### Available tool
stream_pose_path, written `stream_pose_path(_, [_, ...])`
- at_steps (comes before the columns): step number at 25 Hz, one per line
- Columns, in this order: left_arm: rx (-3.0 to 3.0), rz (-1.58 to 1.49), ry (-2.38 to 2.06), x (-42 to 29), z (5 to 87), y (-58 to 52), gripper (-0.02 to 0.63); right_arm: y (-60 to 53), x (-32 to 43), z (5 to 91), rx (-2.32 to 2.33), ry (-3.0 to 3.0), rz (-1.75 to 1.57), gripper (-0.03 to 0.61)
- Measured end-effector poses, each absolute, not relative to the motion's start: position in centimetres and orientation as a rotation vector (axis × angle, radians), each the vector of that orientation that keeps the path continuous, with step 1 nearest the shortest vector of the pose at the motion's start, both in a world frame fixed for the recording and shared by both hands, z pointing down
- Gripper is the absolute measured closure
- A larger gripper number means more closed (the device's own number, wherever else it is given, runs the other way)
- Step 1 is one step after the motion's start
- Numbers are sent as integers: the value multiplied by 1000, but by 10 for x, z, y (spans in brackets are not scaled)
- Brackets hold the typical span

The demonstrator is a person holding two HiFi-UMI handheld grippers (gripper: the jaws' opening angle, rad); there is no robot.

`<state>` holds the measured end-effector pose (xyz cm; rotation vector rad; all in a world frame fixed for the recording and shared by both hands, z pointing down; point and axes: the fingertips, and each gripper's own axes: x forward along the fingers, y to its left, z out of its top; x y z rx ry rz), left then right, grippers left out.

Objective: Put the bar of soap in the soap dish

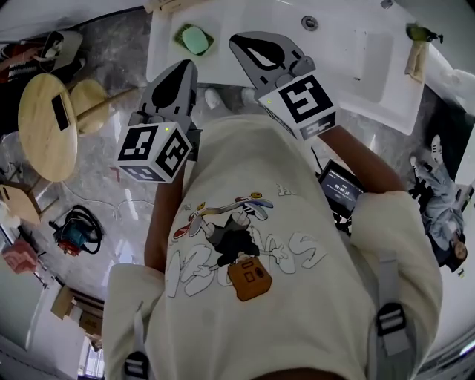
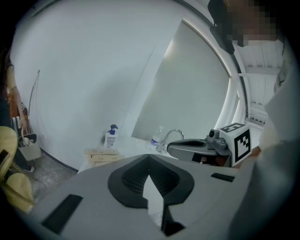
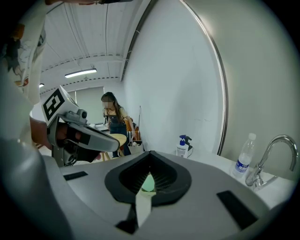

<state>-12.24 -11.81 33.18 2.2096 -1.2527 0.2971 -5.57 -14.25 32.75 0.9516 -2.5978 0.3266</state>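
Observation:
A pale green bar of soap (image 1: 195, 39) lies in a green soap dish (image 1: 182, 33) on the white counter (image 1: 167, 52), left of the sink. Both grippers hang in the air in front of the counter, clear of the soap. My left gripper (image 1: 185, 67) (image 2: 149, 160) is shut with nothing between its pads. My right gripper (image 1: 237, 41) (image 3: 150, 155) also looks shut and empty. A sliver of the green soap (image 3: 148, 183) shows through the slit below its pad tips. Each gripper appears in the other's view: the right gripper (image 2: 187, 146) and the left gripper (image 3: 101, 140).
The sink basin (image 1: 371, 59) with its drain (image 1: 309, 22) and faucet (image 2: 171, 136) takes up the counter's right. A water bottle (image 3: 243, 157), a spray bottle (image 2: 110, 137) and wooden blocks (image 2: 101, 154) stand at the back. A round wooden table (image 1: 48, 126) is at the left. A person (image 3: 115, 117) stands in the background.

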Motion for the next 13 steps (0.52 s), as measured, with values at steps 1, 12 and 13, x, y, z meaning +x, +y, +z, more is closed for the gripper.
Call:
stream_pose_path(1, [2213, 294, -1249, -121, 331, -116, 606, -139, -56, 326, 946, -2599, 323, 572])
stream_pose_path(12, [2196, 286, -1144, -99, 335, -81, 606, -113, -58, 327, 957, -2574, 420, 572])
stream_pose_path(13, [2190, 287, -1133, -97, 337, -76, 606, -108, -56, 329, 958, -2564, 441, 572])
